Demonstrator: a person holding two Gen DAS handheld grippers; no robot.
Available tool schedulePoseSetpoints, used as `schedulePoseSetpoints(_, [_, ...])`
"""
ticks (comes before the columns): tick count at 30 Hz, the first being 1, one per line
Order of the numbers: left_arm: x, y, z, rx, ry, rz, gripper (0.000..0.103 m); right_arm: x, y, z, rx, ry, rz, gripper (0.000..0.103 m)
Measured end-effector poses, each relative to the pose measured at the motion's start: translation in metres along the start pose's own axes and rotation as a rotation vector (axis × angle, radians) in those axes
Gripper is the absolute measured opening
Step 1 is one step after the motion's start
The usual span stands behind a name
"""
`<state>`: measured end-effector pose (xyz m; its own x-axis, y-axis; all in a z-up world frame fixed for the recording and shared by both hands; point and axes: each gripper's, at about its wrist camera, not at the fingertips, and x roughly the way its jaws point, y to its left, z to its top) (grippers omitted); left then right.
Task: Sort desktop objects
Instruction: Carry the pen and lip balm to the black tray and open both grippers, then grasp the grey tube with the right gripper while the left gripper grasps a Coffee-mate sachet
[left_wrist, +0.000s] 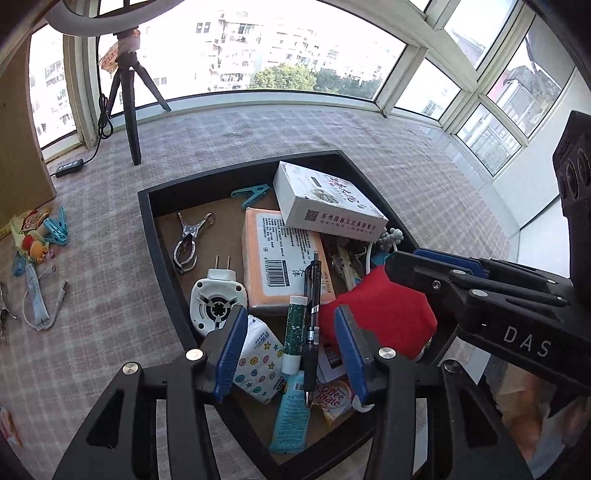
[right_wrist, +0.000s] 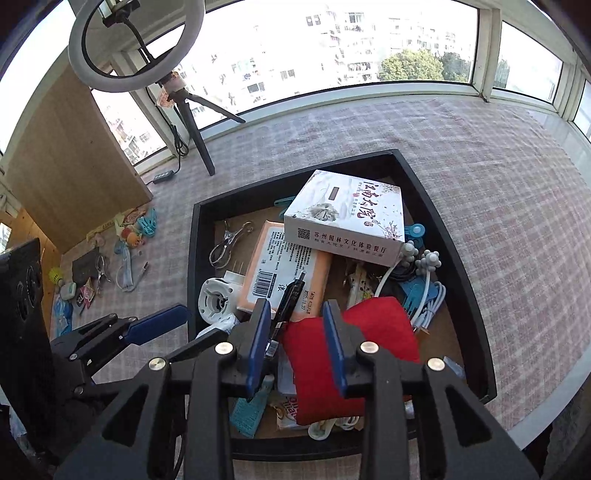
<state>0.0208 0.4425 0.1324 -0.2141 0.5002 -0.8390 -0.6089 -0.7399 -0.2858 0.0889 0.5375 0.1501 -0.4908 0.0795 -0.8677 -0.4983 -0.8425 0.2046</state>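
Note:
A black tray (left_wrist: 162, 236) (right_wrist: 461, 266) on the checked tablecloth holds many objects: a white box (left_wrist: 325, 199) (right_wrist: 347, 218), an orange tissue pack (left_wrist: 277, 258) (right_wrist: 284, 266), a black pen (left_wrist: 312, 314) (right_wrist: 288, 299), a red pouch (left_wrist: 384, 314) (right_wrist: 369, 339), a white plug (left_wrist: 216, 299), a metal clip (left_wrist: 188, 240). My left gripper (left_wrist: 291, 347) is open above the pen and a green-white stick (left_wrist: 295, 332). My right gripper (right_wrist: 297, 343) is open over the red pouch's left edge; its fingers (left_wrist: 436, 269) reach in from the right in the left wrist view.
Loose items lie left of the tray: blue clips (left_wrist: 57, 227) (right_wrist: 146, 223), a cable (left_wrist: 44, 295), snack packets (right_wrist: 85, 291). A ring-light tripod (left_wrist: 127, 107) (right_wrist: 192, 122) stands at the back left beside a wooden board (right_wrist: 74, 166). Windows run along the table's far edge.

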Motion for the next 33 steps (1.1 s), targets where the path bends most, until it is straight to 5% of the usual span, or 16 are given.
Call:
schedulePoseSetpoints(14, [-0.027, 0.075, -0.011, -0.131, -0.032, 0.095, 0.046, 0.022, 0.050, 0.010, -0.092, 0.009, 0.044, 0.029])
schedulePoseSetpoints(33, [-0.109, 0.260, -0.097, -0.481, -0.089, 0.304, 0.046, 0.079, 0.219, 0.012, -0.351, 0.091, 0.197, 0.029])
